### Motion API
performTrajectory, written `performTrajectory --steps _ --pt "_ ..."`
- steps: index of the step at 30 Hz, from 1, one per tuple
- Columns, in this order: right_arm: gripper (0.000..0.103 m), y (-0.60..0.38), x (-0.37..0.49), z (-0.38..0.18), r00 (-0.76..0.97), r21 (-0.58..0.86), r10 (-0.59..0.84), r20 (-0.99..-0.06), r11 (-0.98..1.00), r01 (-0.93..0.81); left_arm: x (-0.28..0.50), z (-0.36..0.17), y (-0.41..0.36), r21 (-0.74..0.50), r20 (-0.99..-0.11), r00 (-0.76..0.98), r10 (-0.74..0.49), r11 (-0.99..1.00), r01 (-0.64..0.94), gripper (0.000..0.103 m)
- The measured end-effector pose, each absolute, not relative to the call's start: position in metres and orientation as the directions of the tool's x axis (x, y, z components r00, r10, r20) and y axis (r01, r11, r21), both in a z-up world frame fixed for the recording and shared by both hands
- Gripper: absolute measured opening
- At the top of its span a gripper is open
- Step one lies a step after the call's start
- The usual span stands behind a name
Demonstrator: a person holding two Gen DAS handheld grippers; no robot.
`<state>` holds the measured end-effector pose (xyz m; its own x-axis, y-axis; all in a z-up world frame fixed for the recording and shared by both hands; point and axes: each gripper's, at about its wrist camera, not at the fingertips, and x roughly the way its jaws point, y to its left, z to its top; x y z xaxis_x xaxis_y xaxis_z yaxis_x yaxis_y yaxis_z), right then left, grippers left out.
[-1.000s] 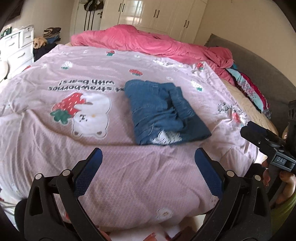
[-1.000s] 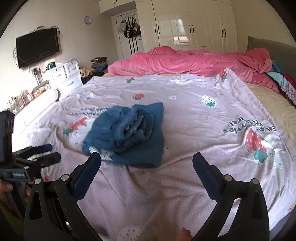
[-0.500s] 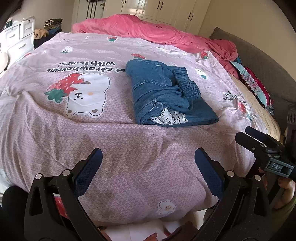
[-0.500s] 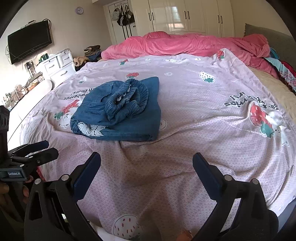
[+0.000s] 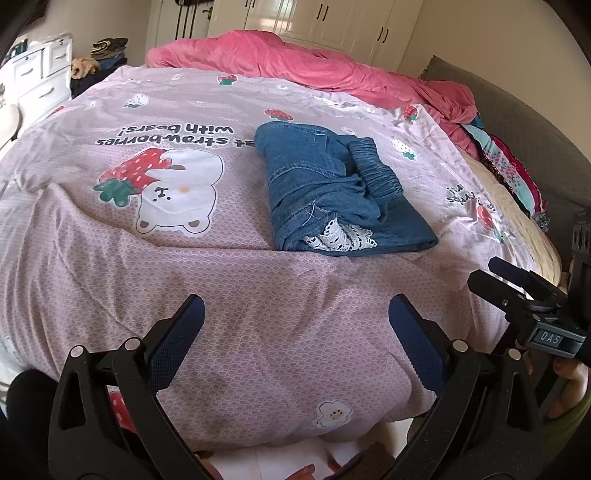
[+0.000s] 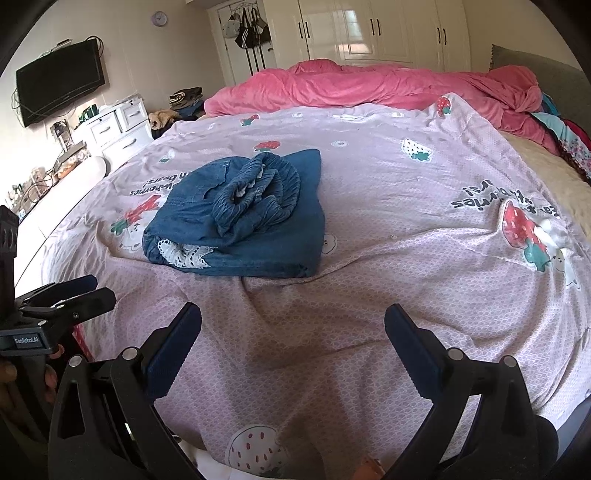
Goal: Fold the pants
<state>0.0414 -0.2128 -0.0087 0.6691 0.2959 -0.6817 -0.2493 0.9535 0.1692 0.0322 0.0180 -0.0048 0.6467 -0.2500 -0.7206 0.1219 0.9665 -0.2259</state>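
Observation:
The blue denim pants [image 5: 332, 192] lie folded in a compact bundle on the lilac strawberry-print bedspread [image 5: 184, 258], elastic waistband bunched on top and white lace trim at the near end. They also show in the right wrist view [image 6: 243, 218]. My left gripper [image 5: 295, 321] is open and empty, near the bed's front edge, well short of the pants. My right gripper [image 6: 293, 325] is open and empty too, also short of the pants. Each gripper appears in the other's view, the right one [image 5: 517, 288] at the right, the left one [image 6: 62, 299] at the left.
A crumpled pink duvet [image 6: 369, 88] lies across the far side of the bed. A grey headboard [image 5: 517, 122] and patterned bedding [image 5: 513, 173] are at the right. White drawers [image 6: 114, 129] and a TV [image 6: 59, 81] stand at the left, wardrobes [image 6: 369, 33] behind.
Both grippers stay open and empty. The cameras first tipped down and closer to the bed, then eased back a little. The pants have not moved.

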Motion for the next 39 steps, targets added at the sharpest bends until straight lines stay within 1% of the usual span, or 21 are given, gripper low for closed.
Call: performTrajectory --steps 7,39 --pt "0.099 -0.2129 0.0410 -0.0081 0.665 0.184 0.308 -0.681 0.950 -0.251 0.0318 -0.0034 0.0183 -0.221 -0.723 0.647 -0.242 0.968 0.116 0.094" --pt "0.099 -0.2099 0.0418 -0.0100 0.661 0.168 0.297 -0.689 0.953 -0.254 0.0330 -0.0043 0.0186 -0.215 -0.731 0.641 -0.233 0.971 0.108 0.094"
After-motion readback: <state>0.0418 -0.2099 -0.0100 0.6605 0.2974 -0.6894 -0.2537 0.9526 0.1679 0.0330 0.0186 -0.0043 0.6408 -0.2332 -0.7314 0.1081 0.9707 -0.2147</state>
